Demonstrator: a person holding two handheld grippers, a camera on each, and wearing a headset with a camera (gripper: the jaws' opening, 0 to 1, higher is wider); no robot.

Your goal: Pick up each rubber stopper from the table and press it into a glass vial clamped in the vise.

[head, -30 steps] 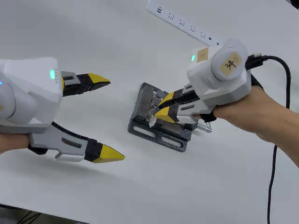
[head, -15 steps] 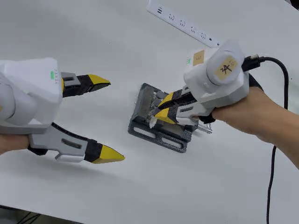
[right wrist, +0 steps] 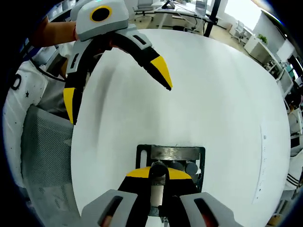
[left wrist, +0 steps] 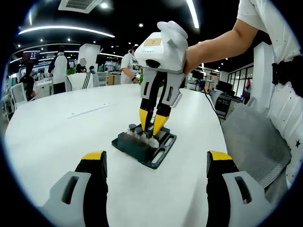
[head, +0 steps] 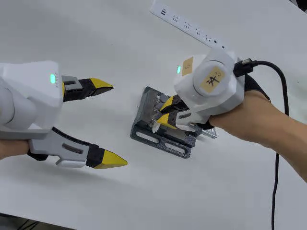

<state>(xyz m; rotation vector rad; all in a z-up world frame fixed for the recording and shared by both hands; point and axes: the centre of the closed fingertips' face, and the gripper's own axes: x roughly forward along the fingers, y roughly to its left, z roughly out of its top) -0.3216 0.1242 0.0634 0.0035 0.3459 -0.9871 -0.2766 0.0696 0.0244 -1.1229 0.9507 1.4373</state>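
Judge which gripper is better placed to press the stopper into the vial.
Right. The right gripper is over the vise, its jaws closed on a dark stopper; the left gripper hangs open, apart from it.

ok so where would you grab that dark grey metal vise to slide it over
By the thin slotted base flange of the dark grey metal vise, low from the open left gripper's side: that flat edge is free, while the right gripper sits over the top.

plain white table [head: 120, 38], small dark grey metal bench vise [head: 160, 139] near its middle, long white power strip [head: 187, 24] at the far side
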